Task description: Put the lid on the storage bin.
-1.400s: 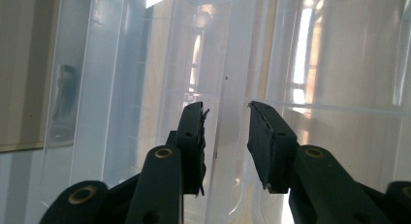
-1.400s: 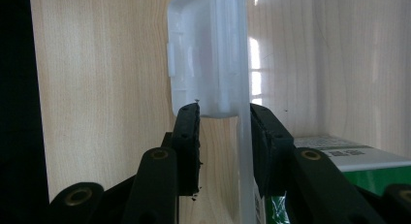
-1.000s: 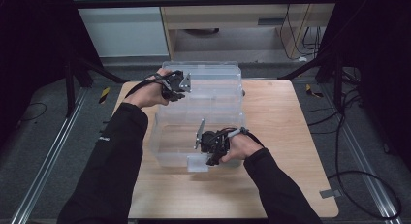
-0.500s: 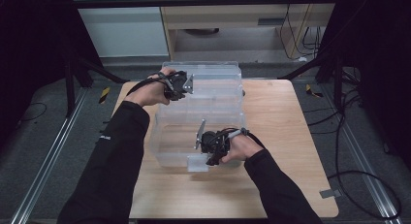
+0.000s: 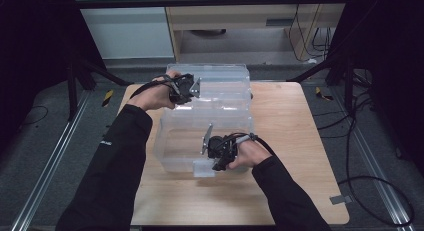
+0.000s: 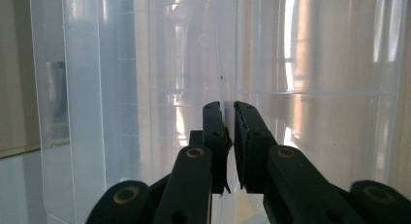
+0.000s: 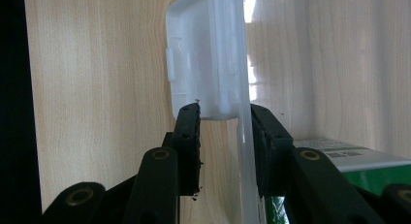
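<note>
The left gripper (image 6: pixel 228 118) has just been closing and pinches the bin (image 5: pixel 210 136) wall; the right gripper (image 7: pixel 224 118) clamps the latch (image 7: pixel 198 59). Thin, slick plastic between the jaws could slip.

Left gripper (image 6: pixel 229 118) has just closed onto clear bin's wall (image 6: pixel 220 64)

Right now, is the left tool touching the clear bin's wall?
Touching. The left gripper view shows the left tool with its jaws, which have just been closing, pinched on the thin edge of the clear plastic bin, no gap either side.
</note>
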Motion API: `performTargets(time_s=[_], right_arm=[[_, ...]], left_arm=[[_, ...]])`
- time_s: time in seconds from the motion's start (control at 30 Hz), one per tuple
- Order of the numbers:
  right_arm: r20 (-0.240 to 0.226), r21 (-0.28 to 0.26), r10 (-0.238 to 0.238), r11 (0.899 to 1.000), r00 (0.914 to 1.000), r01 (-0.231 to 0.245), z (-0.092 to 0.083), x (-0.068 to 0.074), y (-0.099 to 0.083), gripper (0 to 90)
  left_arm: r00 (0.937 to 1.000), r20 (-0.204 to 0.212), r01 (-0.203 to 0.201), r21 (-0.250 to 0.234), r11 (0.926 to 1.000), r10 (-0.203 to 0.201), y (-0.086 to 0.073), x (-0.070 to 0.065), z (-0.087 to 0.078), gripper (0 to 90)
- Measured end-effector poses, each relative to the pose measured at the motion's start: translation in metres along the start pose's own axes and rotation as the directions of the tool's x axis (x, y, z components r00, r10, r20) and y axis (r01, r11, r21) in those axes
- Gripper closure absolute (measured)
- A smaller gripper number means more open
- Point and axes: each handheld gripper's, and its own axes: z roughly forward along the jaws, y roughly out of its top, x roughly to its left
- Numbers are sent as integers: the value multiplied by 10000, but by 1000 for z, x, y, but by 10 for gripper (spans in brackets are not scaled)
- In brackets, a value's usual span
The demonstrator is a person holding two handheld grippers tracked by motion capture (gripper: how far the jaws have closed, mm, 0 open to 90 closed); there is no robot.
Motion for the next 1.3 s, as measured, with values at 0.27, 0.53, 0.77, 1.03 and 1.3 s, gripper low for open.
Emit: performTargets(time_s=[0.27, 0.53, 0.77, 1.03, 1.3], right_arm=[[101, -37, -77, 10000, 9999, 77, 0, 1, -1, 674], [195, -176, -135, 9997, 9997, 138, 1, 2, -2, 672], [218, -192, -142, 9997, 9997, 146, 0, 4, -2, 671], [320, -270, -194, 9994, 9993, 202, 1, 4, -3, 670], [334, -272, -189, 9994, 9993, 198, 1, 5, -3, 669]], left_arm=[[9999, -66, -103, -134, 9999, 102, 2, -12, -11, 841], [9999, -123, -1, -244, 9997, -2, 0, -26, -22, 841], [9998, -214, -43, -345, 9994, 36, 0, -35, -27, 842], [9995, -306, -112, -452, 9989, 98, 0, -46, -32, 843], [9997, -254, -34, -530, 9986, 21, -2, -57, -37, 843]])
